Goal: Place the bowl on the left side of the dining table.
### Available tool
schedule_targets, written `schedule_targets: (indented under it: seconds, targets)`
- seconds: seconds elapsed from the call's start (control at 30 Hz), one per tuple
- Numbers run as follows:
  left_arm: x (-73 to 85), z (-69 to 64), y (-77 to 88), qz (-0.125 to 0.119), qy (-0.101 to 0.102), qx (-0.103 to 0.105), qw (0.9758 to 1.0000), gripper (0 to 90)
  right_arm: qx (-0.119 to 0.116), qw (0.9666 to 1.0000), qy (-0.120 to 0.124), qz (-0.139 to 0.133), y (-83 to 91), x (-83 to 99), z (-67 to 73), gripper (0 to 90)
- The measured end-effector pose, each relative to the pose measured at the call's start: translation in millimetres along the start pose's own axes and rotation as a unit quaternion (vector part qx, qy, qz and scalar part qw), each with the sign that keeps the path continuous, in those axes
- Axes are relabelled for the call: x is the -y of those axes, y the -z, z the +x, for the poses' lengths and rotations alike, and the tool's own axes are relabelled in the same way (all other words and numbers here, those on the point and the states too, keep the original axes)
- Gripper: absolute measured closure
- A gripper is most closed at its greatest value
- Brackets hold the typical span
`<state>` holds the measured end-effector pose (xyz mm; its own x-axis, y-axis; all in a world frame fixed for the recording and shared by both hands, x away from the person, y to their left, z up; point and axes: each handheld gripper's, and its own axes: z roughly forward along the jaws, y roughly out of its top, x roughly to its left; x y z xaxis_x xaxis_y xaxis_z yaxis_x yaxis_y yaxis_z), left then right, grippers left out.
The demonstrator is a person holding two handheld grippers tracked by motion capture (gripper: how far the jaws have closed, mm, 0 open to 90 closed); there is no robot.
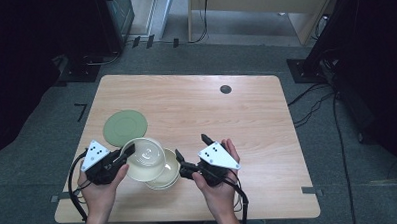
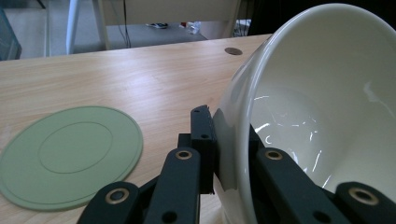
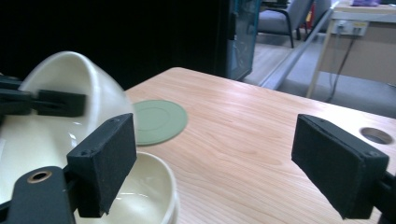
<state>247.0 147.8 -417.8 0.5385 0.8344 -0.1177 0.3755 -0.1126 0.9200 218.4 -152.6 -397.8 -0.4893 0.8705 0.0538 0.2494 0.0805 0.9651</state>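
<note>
Bowl (image 1: 144,159) rim pinched in left hand-held gripper (image 1: 129,150), tilted, lifted just above second bowl (image 1: 168,177) on tabletop (image 1: 247,120). Right hand-held gripper (image 1: 192,153) jaws apart, empty, just right of both. Green plate (image 1: 125,127) lies beyond-left of held bowl, nearer left hand.

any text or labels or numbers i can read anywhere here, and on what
None can be read.
White bowl, held by the left hand-held gripper: plain, no print.
Green plate: moulded rings, no writing.
Grey plate on the right hand-held gripper: black dots, no characters.
Box under the far desk: too blurred to read.
</note>
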Motion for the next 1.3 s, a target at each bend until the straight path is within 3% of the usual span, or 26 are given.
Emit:
schedule_targets:
  seconds: [0.43, 0.63, 0.87, 1.3]
  targets:
    - [-0.5, 16.7, 9.4, -0.011, 0.019, -0.016, 0.9996, 84.1, 0.046, 0.9983, -0.021, 0.028, 11.5, 19.0, -45.7, 13.5]
    - [-0.9, 19.6, 11.4, -0.013, 0.021, -0.021, 0.9995, 84.1, 0.074, 0.9947, -0.047, 0.053, 19.1, 39.8, -78.0, 13.6]
    - [-1.0, 20.3, 10.9, -0.012, 0.022, -0.022, 0.9994, 84.1, 0.098, 0.9913, -0.061, 0.065, 27.6, 52.6, -99.0, 13.7]
    - [-3.8, 28.6, 12.5, -0.014, 0.031, -0.032, 0.9989, 84.1, 0.137, 0.9847, -0.064, 0.088, 44.9, 70.7, -133.8, 13.8]
